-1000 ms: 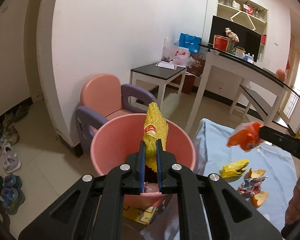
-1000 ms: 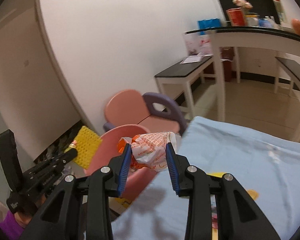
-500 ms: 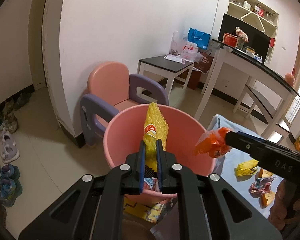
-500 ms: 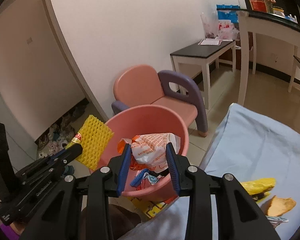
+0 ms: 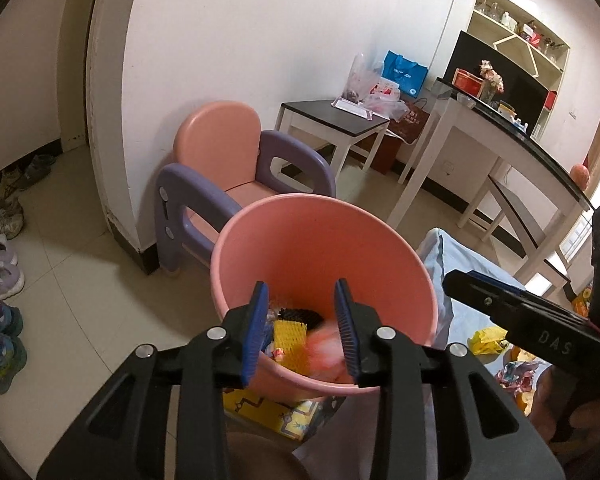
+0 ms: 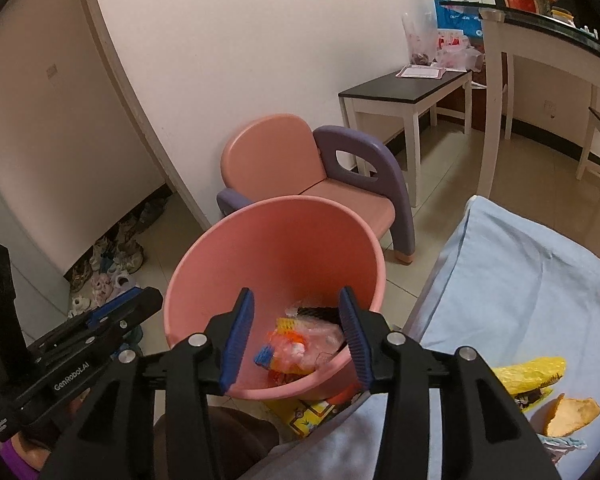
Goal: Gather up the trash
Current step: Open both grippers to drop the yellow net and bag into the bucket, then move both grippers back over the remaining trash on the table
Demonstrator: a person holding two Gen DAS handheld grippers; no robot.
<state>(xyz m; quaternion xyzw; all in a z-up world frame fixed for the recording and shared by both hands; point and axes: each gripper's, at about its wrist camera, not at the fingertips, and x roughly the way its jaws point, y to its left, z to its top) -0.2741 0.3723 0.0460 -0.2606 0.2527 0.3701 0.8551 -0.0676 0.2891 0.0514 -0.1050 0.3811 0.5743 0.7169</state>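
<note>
From the left wrist, the left gripper [image 5: 302,330] is seen over the pink bucket [image 5: 260,220], its fingers spreading with nothing pinched, and the yellow mesh [image 5: 288,342] is dropped inside, well below the tips; the release is best finished wide above the rim before pulling away. From the right wrist, the right gripper [image 6: 296,336] is likewise opening empty, the orange wrapper [image 6: 296,350] lies on the bucket bottom beneath the fingers, and more scraps [image 6: 532,372] wait on the blue worktop [image 6: 520,272].

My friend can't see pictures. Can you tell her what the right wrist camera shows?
The right hand-held gripper, its jaws opening and holding nothing, hangs over a pink bucket with wrappers inside. The left hand-held gripper is beside it, and a blue cloth holds more trash.
</note>
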